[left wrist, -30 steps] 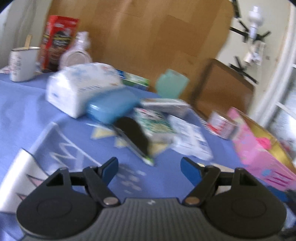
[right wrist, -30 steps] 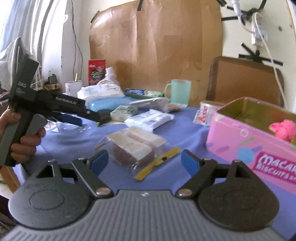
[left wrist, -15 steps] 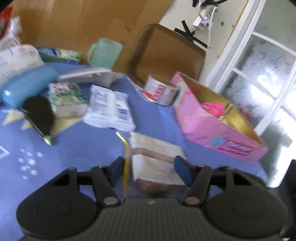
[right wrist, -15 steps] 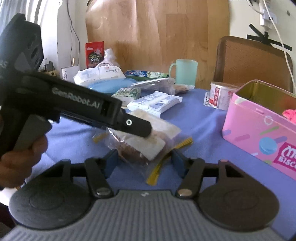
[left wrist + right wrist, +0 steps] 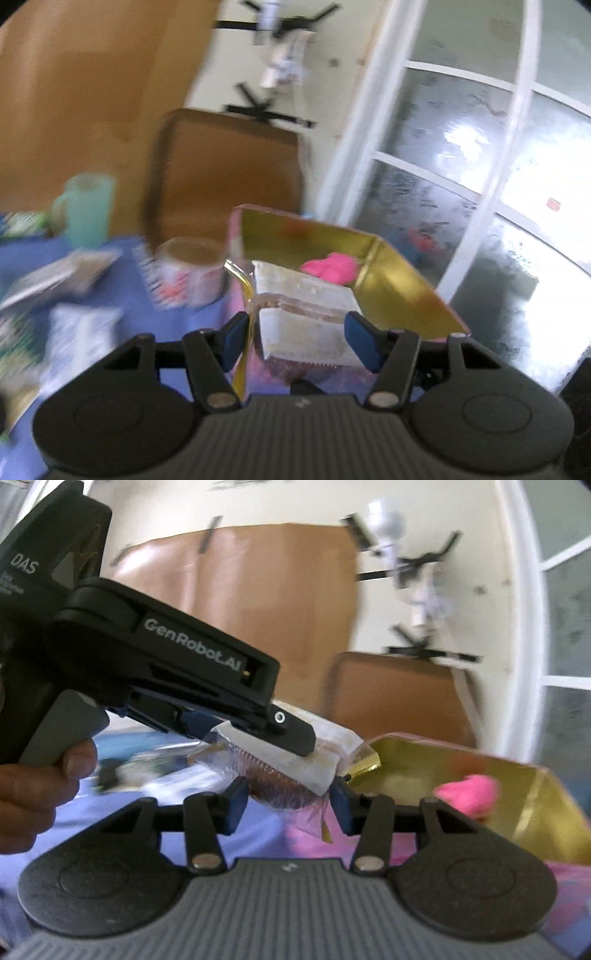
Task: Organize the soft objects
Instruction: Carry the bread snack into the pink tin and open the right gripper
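I am carrying the bagged sandwich [image 5: 306, 317] clear of the table with both tools. The left gripper [image 5: 295, 341] is clamping it, jaws having just closed in. The right gripper [image 5: 288, 805] is closing around its lower end; whether those pads are pressing I cannot tell. The pink tin [image 5: 402, 295] is already holding one pink soft item [image 5: 330, 267]. Other packets are waiting on the blue cloth [image 5: 92, 258], I judge.
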The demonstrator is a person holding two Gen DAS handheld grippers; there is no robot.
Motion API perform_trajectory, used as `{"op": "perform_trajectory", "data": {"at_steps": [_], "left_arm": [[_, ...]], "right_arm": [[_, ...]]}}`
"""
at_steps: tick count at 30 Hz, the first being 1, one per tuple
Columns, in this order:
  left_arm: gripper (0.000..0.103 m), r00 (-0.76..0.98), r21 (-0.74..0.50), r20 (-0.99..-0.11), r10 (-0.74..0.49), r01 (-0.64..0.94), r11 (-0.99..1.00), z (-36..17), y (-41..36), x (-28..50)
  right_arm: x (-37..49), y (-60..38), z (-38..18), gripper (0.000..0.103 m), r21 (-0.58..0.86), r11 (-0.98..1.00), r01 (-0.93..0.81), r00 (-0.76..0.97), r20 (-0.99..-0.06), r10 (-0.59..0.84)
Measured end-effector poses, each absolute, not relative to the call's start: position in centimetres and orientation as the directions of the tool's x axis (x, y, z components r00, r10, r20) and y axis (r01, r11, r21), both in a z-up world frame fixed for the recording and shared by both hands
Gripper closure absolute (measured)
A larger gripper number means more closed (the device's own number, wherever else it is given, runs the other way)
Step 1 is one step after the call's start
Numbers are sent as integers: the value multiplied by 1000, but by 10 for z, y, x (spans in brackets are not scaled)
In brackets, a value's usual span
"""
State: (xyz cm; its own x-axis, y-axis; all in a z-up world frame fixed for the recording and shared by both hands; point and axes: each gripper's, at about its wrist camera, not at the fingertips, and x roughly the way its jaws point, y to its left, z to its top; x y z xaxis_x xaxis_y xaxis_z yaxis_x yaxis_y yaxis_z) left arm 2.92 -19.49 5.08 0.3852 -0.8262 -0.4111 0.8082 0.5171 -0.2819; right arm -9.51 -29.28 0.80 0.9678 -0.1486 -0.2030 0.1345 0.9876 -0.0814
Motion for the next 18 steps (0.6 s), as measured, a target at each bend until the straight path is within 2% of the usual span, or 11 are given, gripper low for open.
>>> {"op": "perform_trajectory", "data": {"at_steps": [5,8,11,18], "left_arm": [[42,392,-222,-423,-817,830,512,50,-257,27],[42,402,-195,-454,-795,826,529,42,-272,24],[42,426,-181,-452,-784,817,548,36,-259,23],[38,520,-164,-419,-744,762,626,30,-189,22]], "right_arm": [[-93,-337,6,51,-110,947,301,927,-197,-318],[-91,-360,-4,50,-164,852,498,829,-197,-522],[-110,-378,-4,50,-21,854,520,831,-216,-512],[-116,-348,-2,50,20,887,461,877,-164,-452]]}}
